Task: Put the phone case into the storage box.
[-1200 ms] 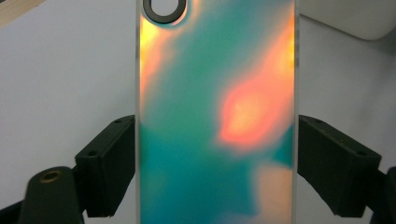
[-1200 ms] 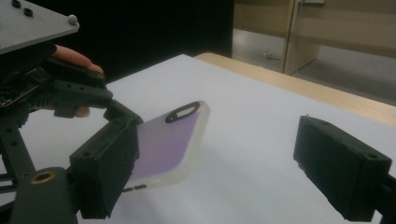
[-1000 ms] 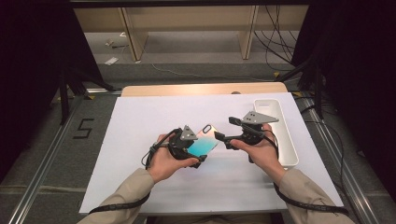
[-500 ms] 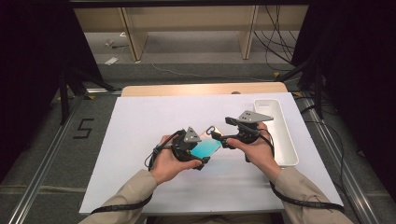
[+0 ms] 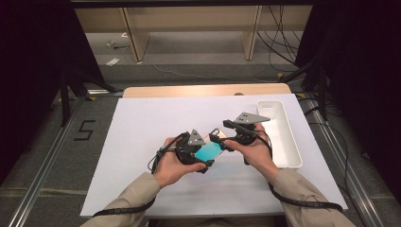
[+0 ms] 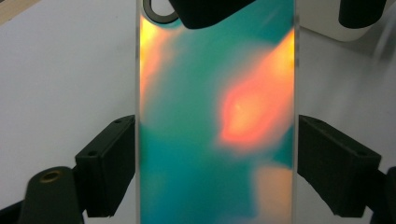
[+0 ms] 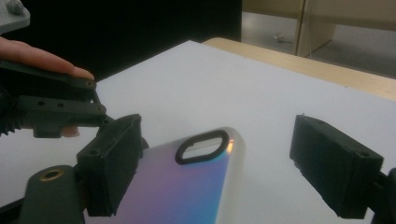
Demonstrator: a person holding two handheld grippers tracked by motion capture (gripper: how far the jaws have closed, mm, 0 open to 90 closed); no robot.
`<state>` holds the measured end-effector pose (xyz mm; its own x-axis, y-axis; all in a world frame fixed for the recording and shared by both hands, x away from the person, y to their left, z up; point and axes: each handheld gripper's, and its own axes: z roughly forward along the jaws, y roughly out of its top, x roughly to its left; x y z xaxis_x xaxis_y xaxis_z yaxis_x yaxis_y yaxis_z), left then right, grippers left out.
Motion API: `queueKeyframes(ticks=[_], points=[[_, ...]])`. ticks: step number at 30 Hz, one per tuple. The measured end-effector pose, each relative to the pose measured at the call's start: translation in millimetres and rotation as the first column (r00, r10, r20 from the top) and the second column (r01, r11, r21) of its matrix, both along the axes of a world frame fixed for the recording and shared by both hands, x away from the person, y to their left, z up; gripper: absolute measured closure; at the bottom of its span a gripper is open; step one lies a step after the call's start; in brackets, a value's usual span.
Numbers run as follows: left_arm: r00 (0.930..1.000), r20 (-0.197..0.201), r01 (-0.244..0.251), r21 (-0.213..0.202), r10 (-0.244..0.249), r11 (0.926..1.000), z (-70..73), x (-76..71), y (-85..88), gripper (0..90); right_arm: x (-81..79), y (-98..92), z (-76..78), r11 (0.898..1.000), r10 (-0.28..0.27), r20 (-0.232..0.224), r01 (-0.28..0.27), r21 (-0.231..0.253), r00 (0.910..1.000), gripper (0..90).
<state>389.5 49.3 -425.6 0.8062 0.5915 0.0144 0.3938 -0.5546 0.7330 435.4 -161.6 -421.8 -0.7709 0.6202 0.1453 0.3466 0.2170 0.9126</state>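
Observation:
An iridescent teal and orange phone case (image 5: pixel 210 149) is held above the white mat, between the two hands. My left gripper (image 5: pixel 202 156) is shut on it across its width, and both pads press its long edges (image 6: pixel 215 116). My right gripper (image 5: pixel 220 137) is at the camera-hole end of the case (image 7: pixel 187 186). Its jaws have just been closing and straddle that end. The left pad (image 7: pixel 112 163) is beside the case's edge and the right pad (image 7: pixel 334 163) stands well apart from it.
A long white tray (image 5: pixel 279 137) lies at the right edge of the white mat (image 5: pixel 142 137). The wooden table edge (image 5: pixel 203 90) runs along the back. Beyond it are a dark floor, shelf legs and cables.
The right gripper has shifted a little left, closer over the case's camera-hole end. The left gripper and the case have stayed about where they were.

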Motion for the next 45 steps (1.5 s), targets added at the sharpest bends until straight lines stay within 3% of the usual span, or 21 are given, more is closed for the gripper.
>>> queueKeyframes(ticks=[13,32,45], points=[[1.0000,0.003,-0.007,0.003,0.007,1.0000,0.1,0.1,0.1,17.1,1.9,6.5,-3.5,1.000,0.018,-0.034,-0.018,0.004,0.9992,28.1],[0.9999,0.006,-0.008,-0.003,0.009,1.0000,0.0,0.5,0.4,17.1,7.3,5.2,-4.7,0.998,0.017,-0.089,-0.012,0.054,0.9959,54.9],[0.9999,0.006,-0.013,0.009,0.013,0.9999,-1.8,0.4,0.1,17.1,9.8,3.3,-5.4,0.996,0.011,-0.131,0.001,0.095,0.9914,62.0]])
